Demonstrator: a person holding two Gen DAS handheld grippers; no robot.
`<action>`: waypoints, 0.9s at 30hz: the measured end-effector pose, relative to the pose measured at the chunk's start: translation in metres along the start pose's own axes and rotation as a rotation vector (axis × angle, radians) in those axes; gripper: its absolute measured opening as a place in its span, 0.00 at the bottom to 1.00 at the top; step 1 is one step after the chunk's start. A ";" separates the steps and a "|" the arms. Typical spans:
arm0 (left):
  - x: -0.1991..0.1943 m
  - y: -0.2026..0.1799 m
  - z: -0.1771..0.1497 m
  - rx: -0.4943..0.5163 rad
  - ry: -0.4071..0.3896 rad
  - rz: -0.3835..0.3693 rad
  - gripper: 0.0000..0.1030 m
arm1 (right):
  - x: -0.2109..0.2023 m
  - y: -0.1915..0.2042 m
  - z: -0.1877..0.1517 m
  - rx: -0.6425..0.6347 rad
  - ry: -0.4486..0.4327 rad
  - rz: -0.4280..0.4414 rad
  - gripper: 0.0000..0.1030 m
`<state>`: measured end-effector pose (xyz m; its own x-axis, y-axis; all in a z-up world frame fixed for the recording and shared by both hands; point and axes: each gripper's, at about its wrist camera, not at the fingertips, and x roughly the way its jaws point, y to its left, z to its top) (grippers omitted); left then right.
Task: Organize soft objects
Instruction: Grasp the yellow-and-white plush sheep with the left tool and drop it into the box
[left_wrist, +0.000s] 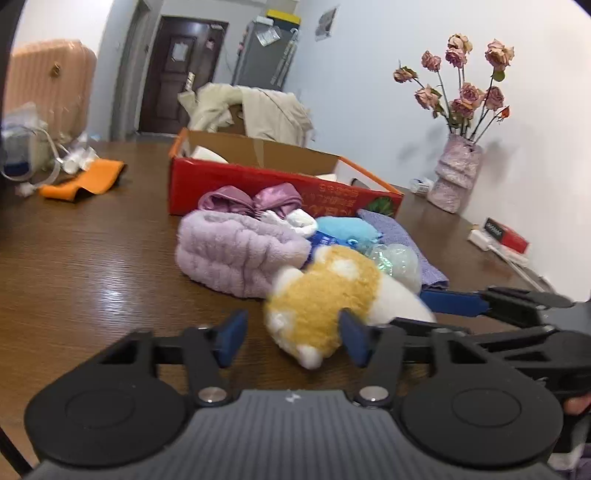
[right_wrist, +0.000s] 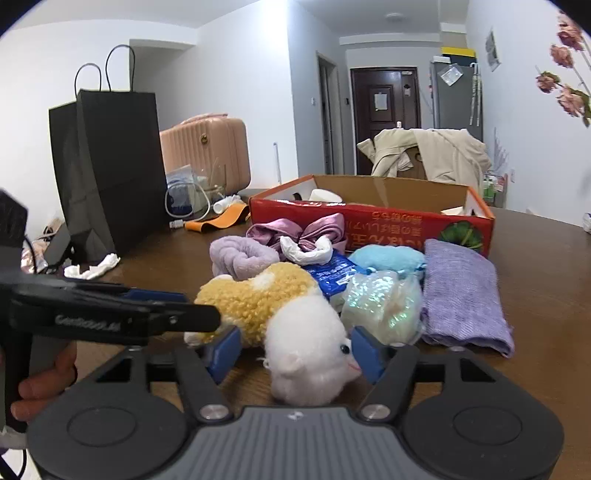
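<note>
Both of my claws were released, their blue pads spread wide. My right gripper (right_wrist: 295, 349) was around the white head of the plush toy (right_wrist: 280, 314), one pad on each side, but I could not tell if the pads touched the fur. My left gripper (left_wrist: 291, 338) was at the yellow back end of the same toy (left_wrist: 325, 299); its right pad was against the fur, and its left pad stood apart from it.

The toy lay on the brown wooden table (right_wrist: 546, 295), at the near side of a heap of soft things. Its fur was curly and yellow on the body, fluffy and white on the head. Just behind it lay a lilac fleece roll (right_wrist: 242, 254), thick and ribbed, and a shiny purple satin bow (right_wrist: 295, 229). To the right were a light blue fuzzy pouch (right_wrist: 391, 256), a glittering clear bag (right_wrist: 380, 299) and a flat purple knitted cloth (right_wrist: 461, 291). A blue printed packet (right_wrist: 332, 275) was between them.

Farther back stood an open red cardboard box (right_wrist: 369, 221), touching the heap.
</note>
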<state>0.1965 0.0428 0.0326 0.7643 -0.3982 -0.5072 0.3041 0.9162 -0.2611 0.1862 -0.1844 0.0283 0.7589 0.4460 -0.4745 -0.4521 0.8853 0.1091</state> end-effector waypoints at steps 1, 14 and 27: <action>0.002 0.000 0.000 -0.007 0.015 -0.018 0.35 | 0.002 0.000 0.000 -0.005 0.007 -0.004 0.46; -0.035 0.029 0.009 -0.027 -0.031 0.083 0.70 | -0.045 0.038 -0.008 0.021 0.023 0.313 0.36; -0.029 0.000 -0.024 -0.005 0.057 -0.076 0.62 | 0.033 -0.005 0.038 0.123 0.075 0.160 0.42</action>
<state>0.1604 0.0536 0.0277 0.7055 -0.4685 -0.5318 0.3571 0.8831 -0.3044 0.2313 -0.1688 0.0456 0.6430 0.5749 -0.5060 -0.4998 0.8156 0.2915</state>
